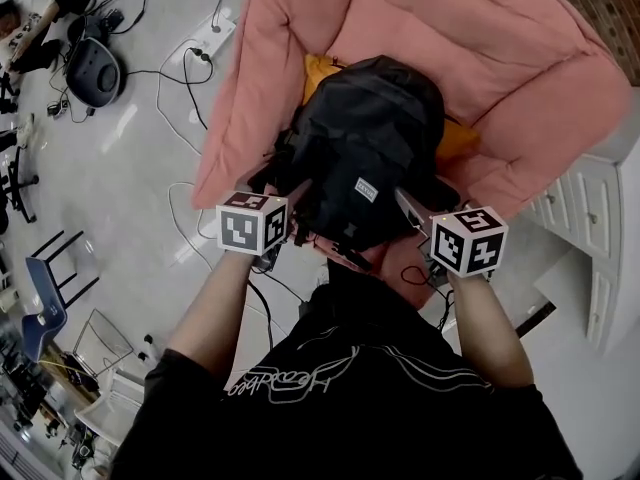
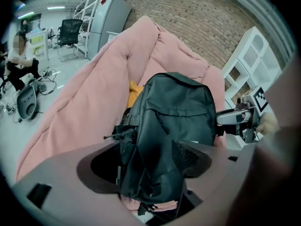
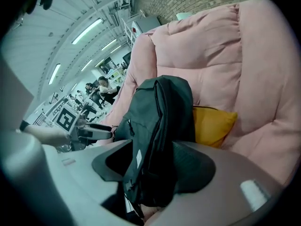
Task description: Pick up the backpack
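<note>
A black backpack [image 1: 365,148] stands upright on a pink padded armchair [image 1: 480,58], leaning on its backrest. My left gripper [image 1: 300,200] is at the bag's lower left side and my right gripper [image 1: 408,206] at its lower right. In the left gripper view the backpack [image 2: 174,121] sits between the wide jaws of the left gripper [image 2: 150,159], with a dark gap on the left side. In the right gripper view the right gripper [image 3: 155,164] straddles the bag's lower edge [image 3: 160,126] in the same way. Both stand open.
A yellow cushion [image 1: 318,68] lies behind the backpack. A white cabinet [image 1: 590,218] stands right of the armchair. Cables [image 1: 190,78] and a power strip [image 1: 215,33] lie on the floor at left, near a blue chair [image 1: 45,308]. People sit far off [image 2: 19,55].
</note>
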